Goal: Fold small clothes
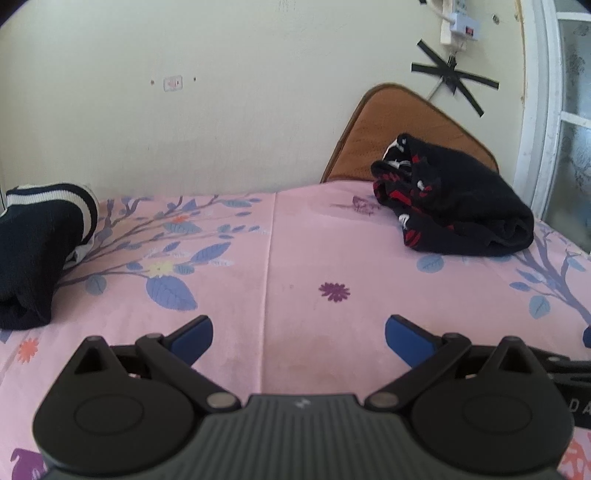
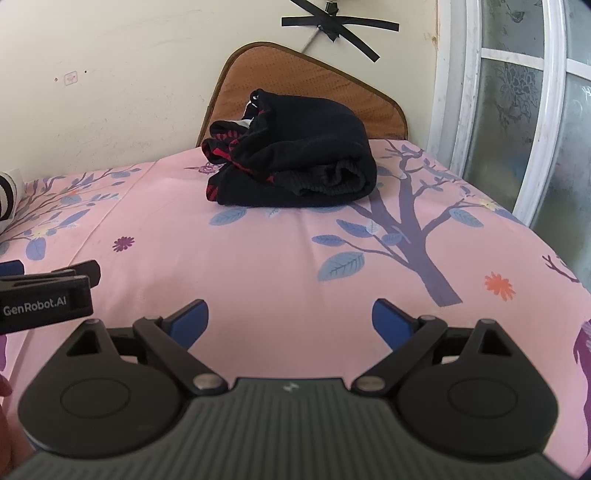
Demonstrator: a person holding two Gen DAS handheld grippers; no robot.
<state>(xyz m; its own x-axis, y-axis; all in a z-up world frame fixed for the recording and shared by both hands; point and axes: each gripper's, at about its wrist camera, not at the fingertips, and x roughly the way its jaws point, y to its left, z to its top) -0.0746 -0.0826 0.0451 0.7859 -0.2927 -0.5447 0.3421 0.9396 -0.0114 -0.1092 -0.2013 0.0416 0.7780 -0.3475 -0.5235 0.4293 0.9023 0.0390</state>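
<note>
A black garment with red and white marks (image 1: 458,206) lies bundled on the pink floral bedsheet (image 1: 295,258) at the far right; it also shows in the right wrist view (image 2: 295,162) straight ahead near the bed's head. A dark navy garment with white stripes (image 1: 33,240) lies at the left edge; a bit of it shows in the right wrist view (image 2: 7,199). My left gripper (image 1: 298,332) is open and empty above the sheet. My right gripper (image 2: 290,317) is open and empty, with the left gripper's body (image 2: 44,295) beside it at the left.
A brown cushion (image 1: 399,133) leans on the cream wall behind the black garment. A white-framed window (image 2: 517,110) stands at the right. A taped cable and a white power strip (image 1: 461,26) hang on the wall. The bed's edge drops off at the right.
</note>
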